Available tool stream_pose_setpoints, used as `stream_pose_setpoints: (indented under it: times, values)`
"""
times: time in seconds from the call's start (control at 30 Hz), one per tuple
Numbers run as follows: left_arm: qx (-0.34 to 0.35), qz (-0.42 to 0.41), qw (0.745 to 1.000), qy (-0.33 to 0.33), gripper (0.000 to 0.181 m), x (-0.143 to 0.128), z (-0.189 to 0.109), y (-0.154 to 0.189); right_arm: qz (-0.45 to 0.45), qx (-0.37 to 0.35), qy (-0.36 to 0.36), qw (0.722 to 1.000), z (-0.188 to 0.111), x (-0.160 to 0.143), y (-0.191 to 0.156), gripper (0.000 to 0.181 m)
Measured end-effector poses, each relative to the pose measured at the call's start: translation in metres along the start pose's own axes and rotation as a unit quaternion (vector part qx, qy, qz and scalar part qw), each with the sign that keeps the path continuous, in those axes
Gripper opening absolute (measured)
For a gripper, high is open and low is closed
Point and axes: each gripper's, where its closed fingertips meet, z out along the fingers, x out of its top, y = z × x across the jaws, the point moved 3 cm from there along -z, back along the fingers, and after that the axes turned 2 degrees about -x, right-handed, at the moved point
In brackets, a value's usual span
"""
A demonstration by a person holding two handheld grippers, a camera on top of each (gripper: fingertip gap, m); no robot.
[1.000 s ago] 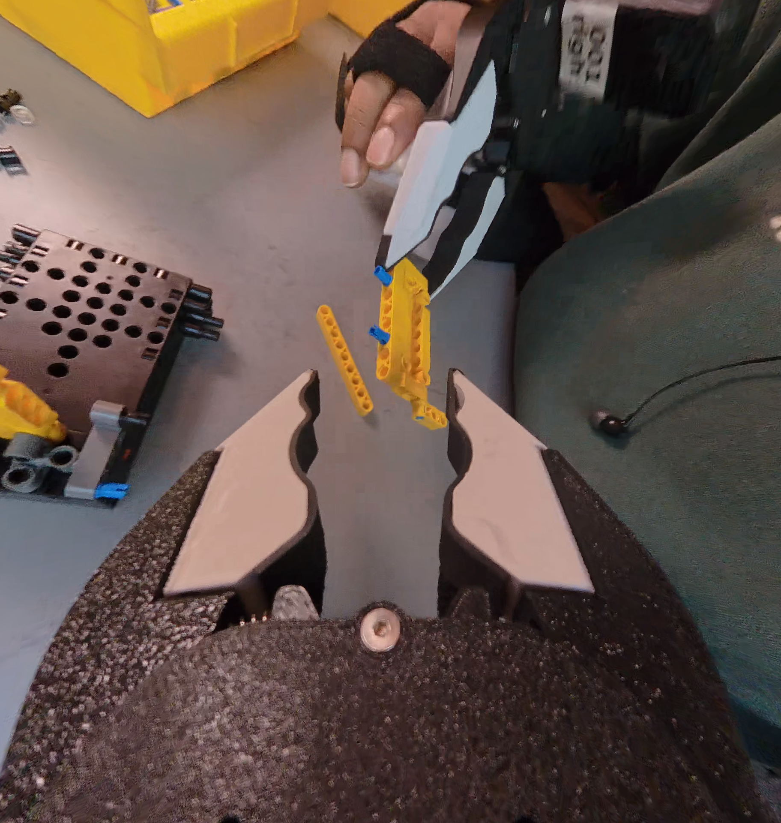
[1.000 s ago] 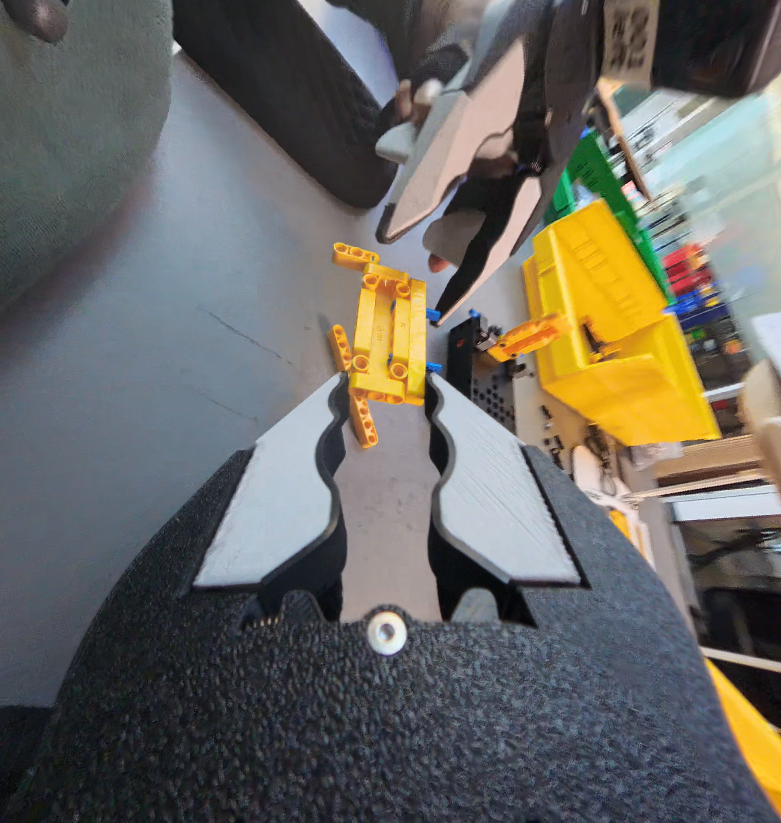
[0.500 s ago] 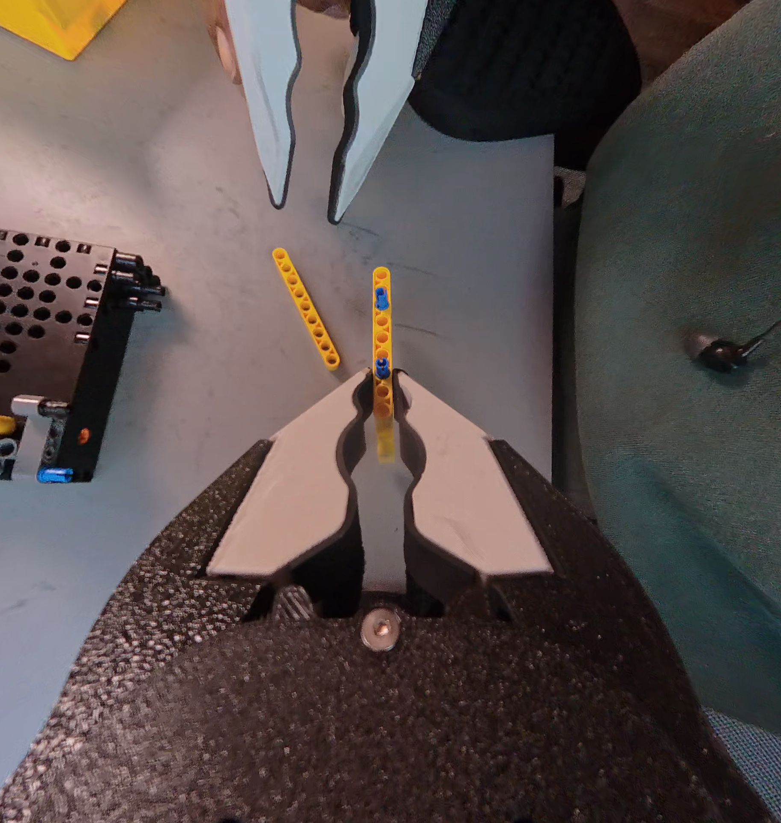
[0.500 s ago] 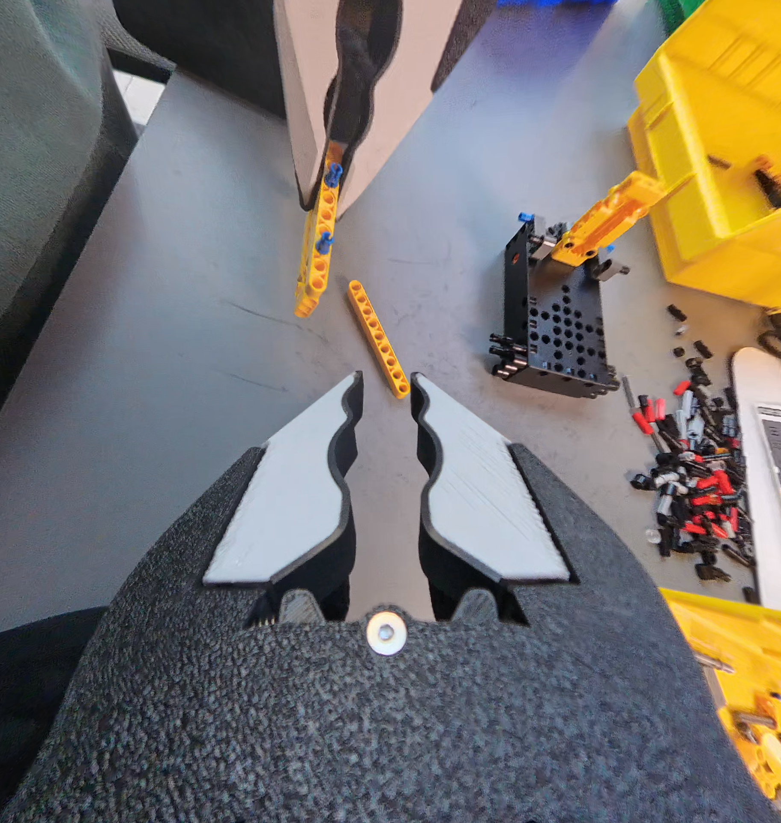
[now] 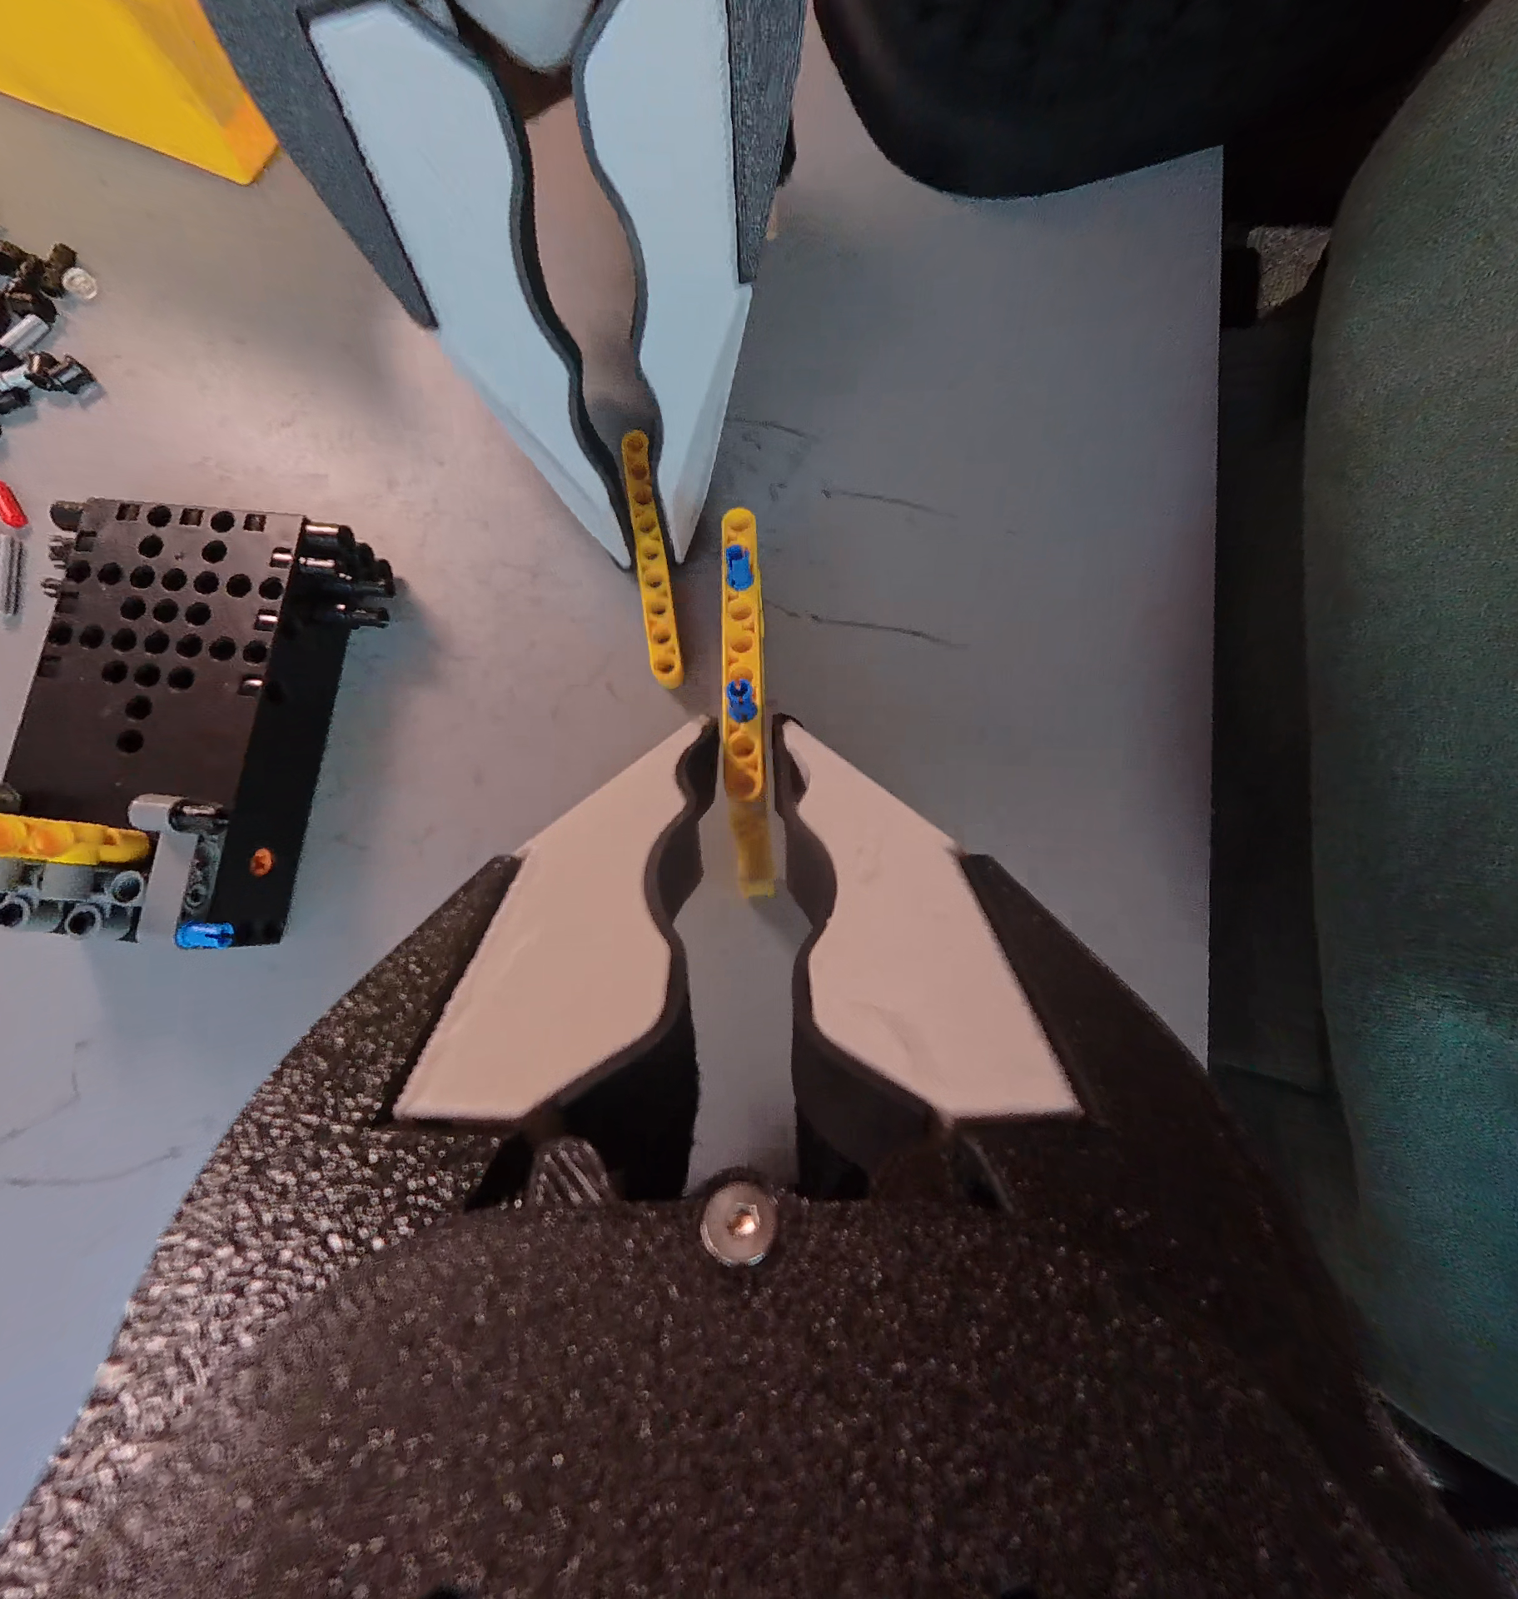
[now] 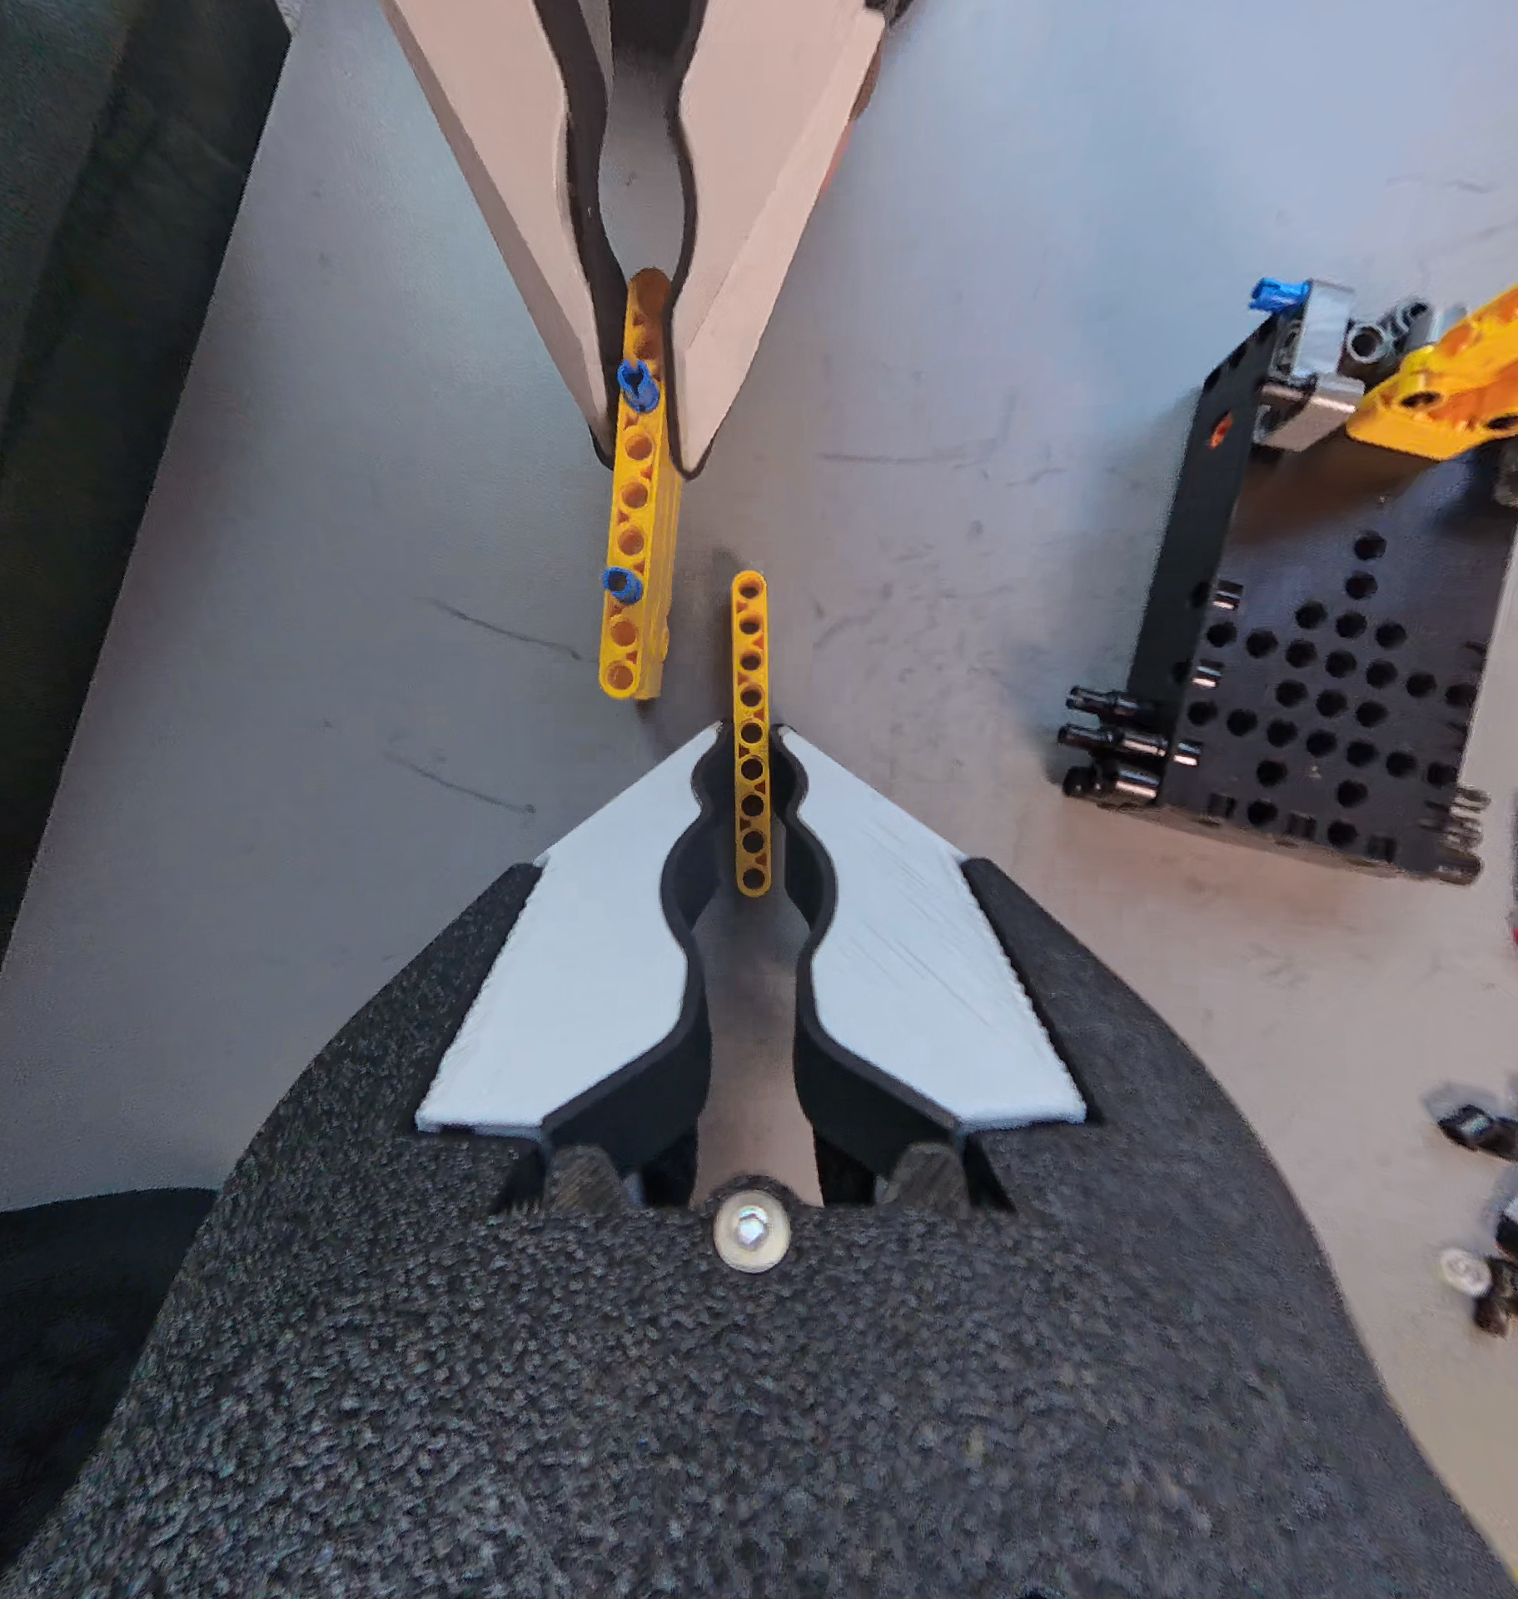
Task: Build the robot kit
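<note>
Your left gripper was closed on a thick yellow plastic beam assembly w/ two blue pins, pinched at its near end so the pins stuck out free on the side facing the other piece. Your right gripper was clamped on a thin yellow plastic beam w/ a row of round holes, gripped along its rear half, front half poking past the tips. You held the two grippers nose to nose, so both beams hung above the table, side by side, roughly parallel, just apart (not touching) – holes and pins seemed set up facing each other.

Surface: a flat grey tabletop, faintly scuffed. On it lay a black perforated plastic frame w/ stubby black pegs, a yellow arm fixed on one end. Loose small black, red & grey connector bits were scattered beyond it, near a yellow plastic bin. A dark green fabric sleeve bordered the table edge.
</note>
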Motion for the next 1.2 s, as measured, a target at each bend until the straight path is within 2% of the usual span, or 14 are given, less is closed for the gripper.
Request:
stream_pose_setpoints:
  times: [0.07,0.2,0.57,0.77,1.2]
  values:
    - [0.005,0.004,1.000,-0.017,0.019,-0.009,0.000,-0.001,0.012,-0.016,0.002,1.000,-0.006,-0.006,-0.002,0.007]
    - [-0.001,-0.004,1.000,-0.020,0.017,-0.020,-0.003,0.003,0.042,-0.030,0.036,0.998,-0.019,-0.002,-0.011,0.007]
    - [0.002,0.007,1.000,-0.002,0.007,-0.009,0.002,0.002,0.081,-0.041,0.145,0.985,-0.046,0.040,-0.018,0.007]
    - [0.000,0.007,1.000,-0.001,0.007,-0.005,0.005,-0.001,0.080,-0.042,0.113,0.989,-0.026,0.038,-0.027,0.007]
    - [0.008,0.017,1.000,0.003,0.007,-0.005,0.006,-0.001,0.079,-0.050,0.081,0.992,-0.026,0.040,-0.026,0.008]
